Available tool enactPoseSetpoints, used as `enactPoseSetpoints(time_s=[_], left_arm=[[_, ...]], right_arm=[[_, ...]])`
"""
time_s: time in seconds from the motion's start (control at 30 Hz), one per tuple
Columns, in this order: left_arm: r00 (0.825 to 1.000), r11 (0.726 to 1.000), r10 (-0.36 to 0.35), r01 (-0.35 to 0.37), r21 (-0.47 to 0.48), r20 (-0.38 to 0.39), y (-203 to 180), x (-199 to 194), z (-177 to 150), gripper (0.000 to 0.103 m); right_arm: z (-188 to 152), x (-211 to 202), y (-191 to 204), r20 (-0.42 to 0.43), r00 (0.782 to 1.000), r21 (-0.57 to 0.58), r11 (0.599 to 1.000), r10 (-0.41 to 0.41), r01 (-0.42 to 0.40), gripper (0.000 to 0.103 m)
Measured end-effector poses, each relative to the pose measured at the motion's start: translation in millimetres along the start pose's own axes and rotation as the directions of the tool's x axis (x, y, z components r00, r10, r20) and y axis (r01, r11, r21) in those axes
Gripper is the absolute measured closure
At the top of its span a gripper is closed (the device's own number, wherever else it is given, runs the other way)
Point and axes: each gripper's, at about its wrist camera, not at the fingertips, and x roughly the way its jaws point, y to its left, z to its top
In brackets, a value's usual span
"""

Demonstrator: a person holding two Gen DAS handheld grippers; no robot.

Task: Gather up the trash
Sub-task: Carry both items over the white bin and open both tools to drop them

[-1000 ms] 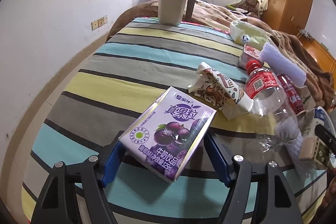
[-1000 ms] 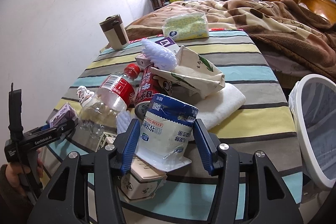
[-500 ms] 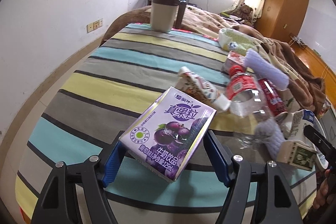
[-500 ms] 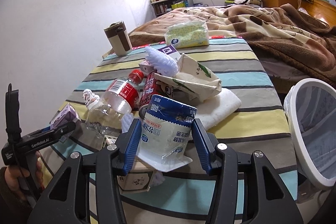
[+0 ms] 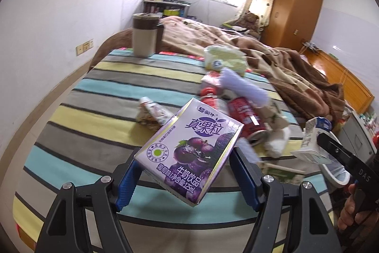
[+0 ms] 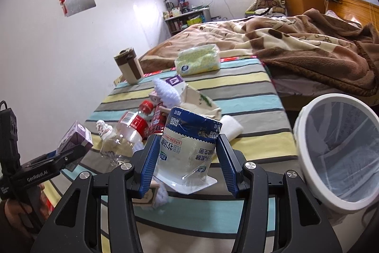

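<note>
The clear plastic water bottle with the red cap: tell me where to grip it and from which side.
Grip the clear plastic water bottle across its clear lower body, coming from above. It lies on its side on the striped tablecloth, red cap pointing away, and a red can crowds its right flank.

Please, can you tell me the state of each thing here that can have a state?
left gripper: shut on purple milk carton, lifted
right gripper: shut on blue-white pouch, lifted
plastic bottle: lying, red cap on
red can: lying
thermos cup: upright, lidded
trash bin: open, lined
</note>
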Motion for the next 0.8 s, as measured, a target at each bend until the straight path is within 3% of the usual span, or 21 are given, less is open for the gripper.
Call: enactPoseSetpoints(time_s=[0.43, 0.8], left_arm=[[0.992, 0.987, -0.127, 0.126, 0.102, 0.005, -92, 4, 10, 0.029], [0.958, 0.939, -0.281, 0.287, 0.188, -0.061, -189, 32, 14, 0.029]], right_arm=[[13, -37, -55, 0.07, 0.994, 0.057, 0.995, -0.085, 0.081, 0.052], [15, -52, -121, 0.068, 0.972, 0.14, 0.966, -0.226, 0.215, 0.052]])
